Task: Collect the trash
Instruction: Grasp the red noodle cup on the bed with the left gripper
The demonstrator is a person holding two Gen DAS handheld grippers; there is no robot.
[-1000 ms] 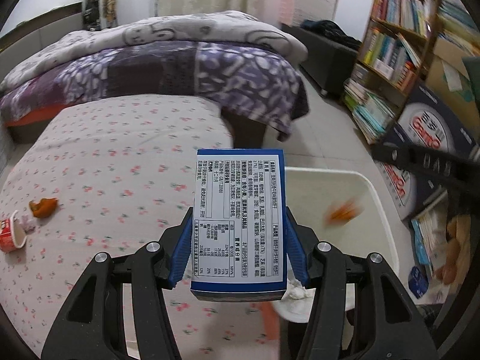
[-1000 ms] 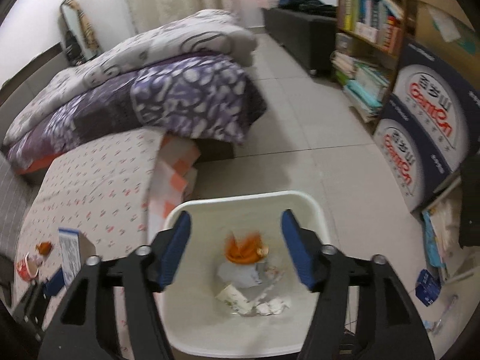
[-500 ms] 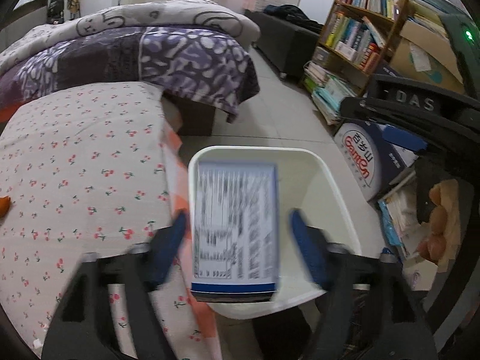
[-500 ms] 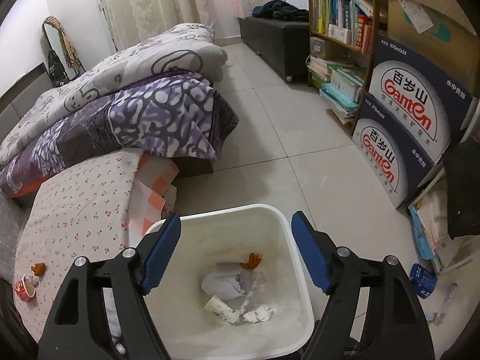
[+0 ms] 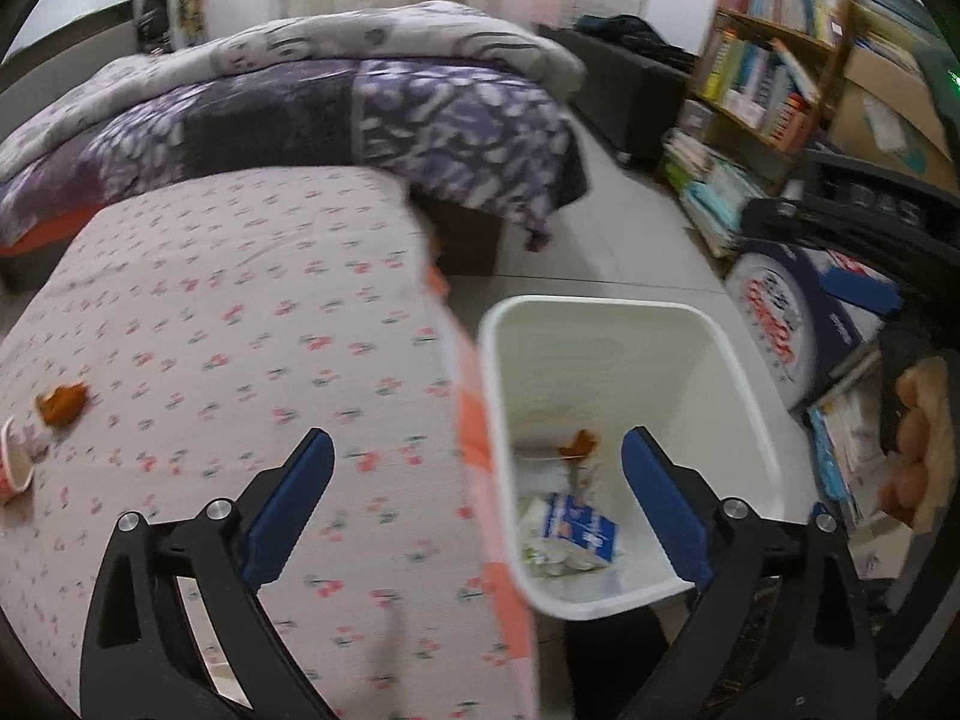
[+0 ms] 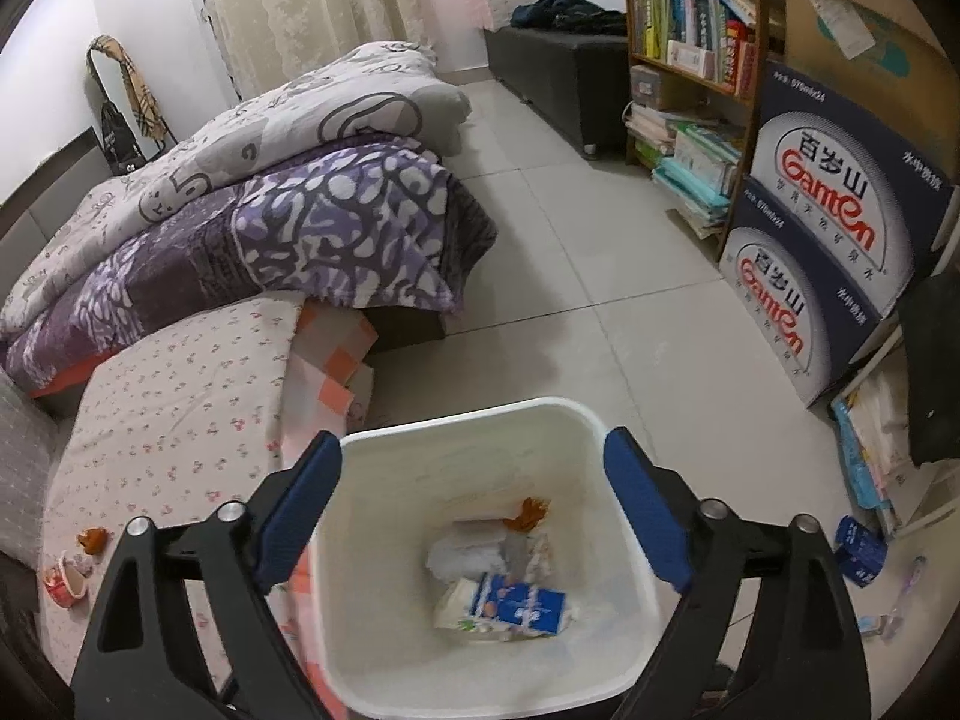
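Note:
A white trash bin (image 5: pixel 606 309) (image 6: pixel 468 414) stands on the floor beside the bed. In it lie a blue and white carton (image 5: pixel 579 528) (image 6: pixel 522 603), an orange peel (image 5: pixel 579 441) (image 6: pixel 528 513) and crumpled paper. My left gripper (image 5: pixel 477 480) is open and empty, over the bed edge and the bin's left rim. My right gripper (image 6: pixel 471 486) is open and empty above the bin. On the flowered sheet at the far left lie an orange peel (image 5: pixel 60 402) (image 6: pixel 93 539) and a red and white cup (image 5: pixel 15 465) (image 6: pixel 63 582).
A purple and grey quilt (image 5: pixel 336 102) is heaped at the back of the bed. A bookshelf (image 6: pixel 690 42) and stacked Ganten boxes (image 6: pixel 834 228) line the right side. Small litter (image 6: pixel 861 549) lies on the tiled floor at the right.
My left gripper swung from the bed to the bin, opened and let go of the blue carton, which now lies in the bin. My right gripper stayed open and rose a little.

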